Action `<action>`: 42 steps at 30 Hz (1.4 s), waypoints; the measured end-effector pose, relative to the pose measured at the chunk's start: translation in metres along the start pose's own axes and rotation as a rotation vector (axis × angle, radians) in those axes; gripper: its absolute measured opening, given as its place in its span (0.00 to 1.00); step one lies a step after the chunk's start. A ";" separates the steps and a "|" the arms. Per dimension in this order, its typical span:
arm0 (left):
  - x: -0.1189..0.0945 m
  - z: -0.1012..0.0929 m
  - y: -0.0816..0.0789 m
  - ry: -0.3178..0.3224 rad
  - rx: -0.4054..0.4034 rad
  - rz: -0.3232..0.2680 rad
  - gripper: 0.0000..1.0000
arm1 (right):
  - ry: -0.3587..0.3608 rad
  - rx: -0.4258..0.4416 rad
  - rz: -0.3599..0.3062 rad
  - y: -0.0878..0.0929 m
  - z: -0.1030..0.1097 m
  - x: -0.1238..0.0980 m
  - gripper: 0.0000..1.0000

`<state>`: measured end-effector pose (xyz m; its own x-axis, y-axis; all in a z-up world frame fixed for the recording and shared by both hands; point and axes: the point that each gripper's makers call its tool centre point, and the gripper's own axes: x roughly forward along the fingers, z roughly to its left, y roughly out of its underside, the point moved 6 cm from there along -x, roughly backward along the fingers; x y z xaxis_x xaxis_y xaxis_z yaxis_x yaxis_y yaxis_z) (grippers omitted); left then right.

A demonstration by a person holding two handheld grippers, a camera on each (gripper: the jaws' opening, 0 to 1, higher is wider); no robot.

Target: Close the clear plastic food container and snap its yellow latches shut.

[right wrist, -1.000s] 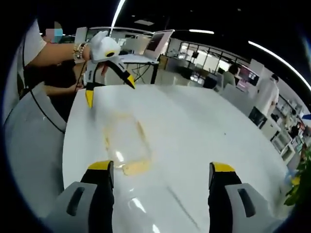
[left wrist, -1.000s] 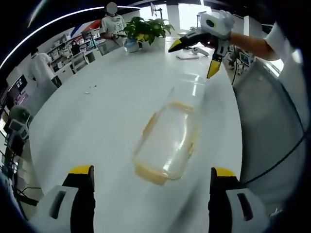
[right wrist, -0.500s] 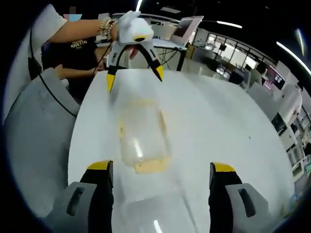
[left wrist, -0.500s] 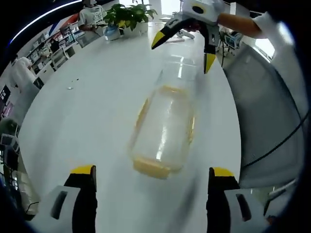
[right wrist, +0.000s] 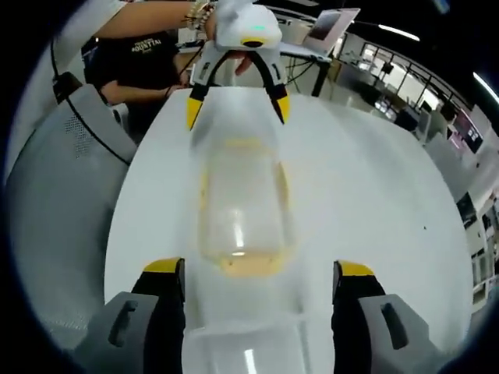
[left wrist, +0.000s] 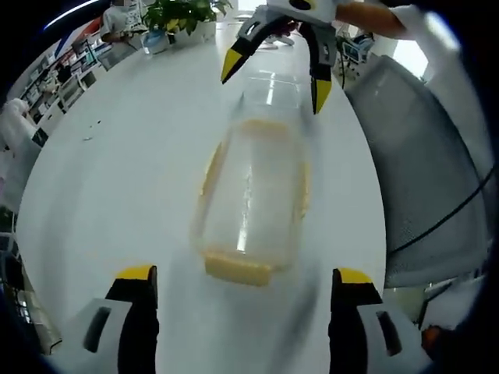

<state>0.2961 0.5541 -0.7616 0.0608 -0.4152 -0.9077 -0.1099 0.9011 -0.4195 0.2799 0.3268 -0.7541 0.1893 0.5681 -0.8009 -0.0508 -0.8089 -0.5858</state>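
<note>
Container: the clear plastic food container [left wrist: 253, 199] lies lengthwise on the white bench [left wrist: 117, 179], between both grippers; its lid [right wrist: 245, 347] lies open, flat at 6 o'clock in the right gripper view.
Change: over the last second both grippers have closed in from opposite ends.
Meaning: probably lining up to fold the lid; yellow latches [left wrist: 238, 267] unfastened.
Left gripper [left wrist: 242, 327]: jaws wide, empty.
Right gripper [right wrist: 253, 323]: jaws wide, empty.
Writing: shirt lettering at 11 o'clock, unreadable.

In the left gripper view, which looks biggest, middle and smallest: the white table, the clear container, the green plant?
1. White table, biggest.
2. Clear container.
3. Green plant, smallest, though it sits far off, so it may only look tiny.
</note>
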 end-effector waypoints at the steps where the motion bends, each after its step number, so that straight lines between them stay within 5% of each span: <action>1: 0.002 0.000 0.000 0.017 0.008 0.001 0.91 | -0.018 0.004 0.000 0.000 0.001 0.002 0.75; 27: 0.028 0.006 0.005 0.118 0.035 0.041 0.81 | -0.126 -0.022 0.078 0.009 0.000 0.033 0.61; 42: 0.029 0.008 0.002 0.115 0.086 0.035 0.55 | -0.118 -0.039 0.078 0.008 0.001 0.036 0.50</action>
<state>0.3051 0.5449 -0.7885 -0.0561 -0.3903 -0.9190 -0.0237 0.9207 -0.3896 0.2857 0.3404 -0.7876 0.0693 0.5152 -0.8543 -0.0224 -0.8553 -0.5176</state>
